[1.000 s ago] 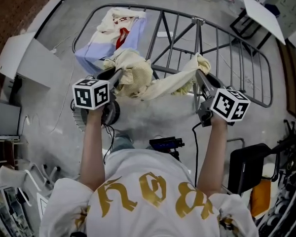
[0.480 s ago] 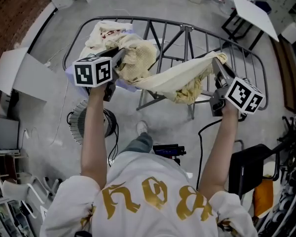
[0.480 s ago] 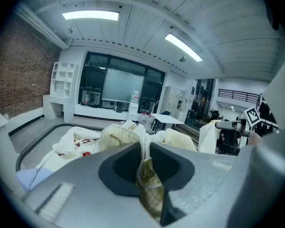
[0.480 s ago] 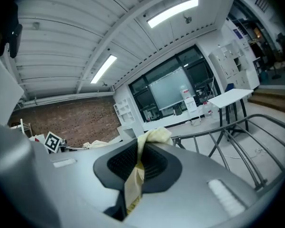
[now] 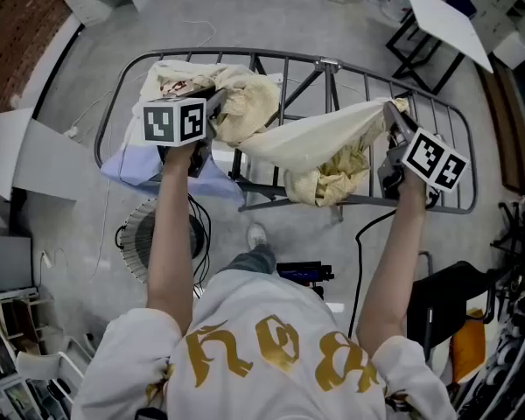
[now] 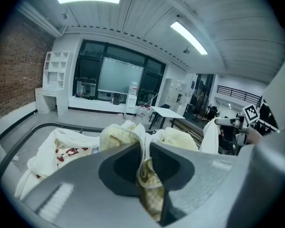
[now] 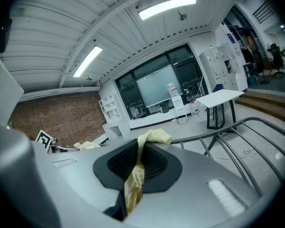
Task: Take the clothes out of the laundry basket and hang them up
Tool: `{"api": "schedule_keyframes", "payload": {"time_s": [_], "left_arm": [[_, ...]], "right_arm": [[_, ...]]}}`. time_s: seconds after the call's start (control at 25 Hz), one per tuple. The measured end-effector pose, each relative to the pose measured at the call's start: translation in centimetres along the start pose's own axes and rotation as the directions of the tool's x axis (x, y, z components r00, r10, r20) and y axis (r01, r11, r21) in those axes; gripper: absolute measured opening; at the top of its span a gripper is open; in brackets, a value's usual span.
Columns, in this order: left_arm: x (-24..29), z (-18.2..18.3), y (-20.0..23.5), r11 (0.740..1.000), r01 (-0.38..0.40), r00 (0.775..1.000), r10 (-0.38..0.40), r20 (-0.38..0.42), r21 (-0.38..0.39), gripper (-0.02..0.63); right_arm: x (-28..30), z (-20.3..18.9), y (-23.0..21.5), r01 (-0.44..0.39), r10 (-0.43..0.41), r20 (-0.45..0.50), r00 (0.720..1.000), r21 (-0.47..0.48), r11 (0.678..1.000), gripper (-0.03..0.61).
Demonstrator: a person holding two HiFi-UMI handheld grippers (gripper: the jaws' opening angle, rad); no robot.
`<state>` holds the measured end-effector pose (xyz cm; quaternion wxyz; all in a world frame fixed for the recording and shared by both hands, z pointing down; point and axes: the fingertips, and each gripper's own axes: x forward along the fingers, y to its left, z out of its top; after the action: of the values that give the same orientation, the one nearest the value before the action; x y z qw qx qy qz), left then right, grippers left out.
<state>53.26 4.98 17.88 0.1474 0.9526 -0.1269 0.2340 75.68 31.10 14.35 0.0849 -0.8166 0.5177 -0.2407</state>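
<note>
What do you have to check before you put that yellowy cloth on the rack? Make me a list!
1. Left gripper shut on the cloth: ok.
2. Right gripper shut on the cloth: ok.
3. Cloth held over the rack: ok.
4. Cloth spread flat between the grippers: not ok, a bunch hangs down in the middle.
5. Bare bars to hang it on: ok, the printed garment covers only the left end.
6. Cloth free of the bars underneath: cannot tell.

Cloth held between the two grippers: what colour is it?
The cloth is plain pale cream-yellow; the head view shows it best.
</note>
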Motion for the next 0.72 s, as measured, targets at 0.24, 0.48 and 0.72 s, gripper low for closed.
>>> {"api": "schedule_keyframes", "payload": {"time_s": [0.24, 0.48, 0.72], "left_arm": [[5.7, -1.3, 3.0, 1.000, -0.009, 0.995, 0.010, -0.100, 0.015, 0.068], [9.6, -3.1, 4.9, 1.000, -0.003, 0.987, 0.003, -0.159, -0.004, 0.083], [10.5, -3.3, 6.2, 0.999, -0.038, 0.987, 0.036, -0.156, -0.010, 0.217]], "right_arm": [[6.7, -1.2, -4.0, 0.096, -0.096, -0.089, 0.991, -0.008, 0.995, 0.040], [10.9, -6.4, -9.2, 0.228, -0.223, -0.205, 0.953, 0.001, 0.974, 0.045], [11.2, -12.0, -11.9, 0.301, -0.303, -0.321, 0.897, -0.059, 0.952, 0.167]]}}
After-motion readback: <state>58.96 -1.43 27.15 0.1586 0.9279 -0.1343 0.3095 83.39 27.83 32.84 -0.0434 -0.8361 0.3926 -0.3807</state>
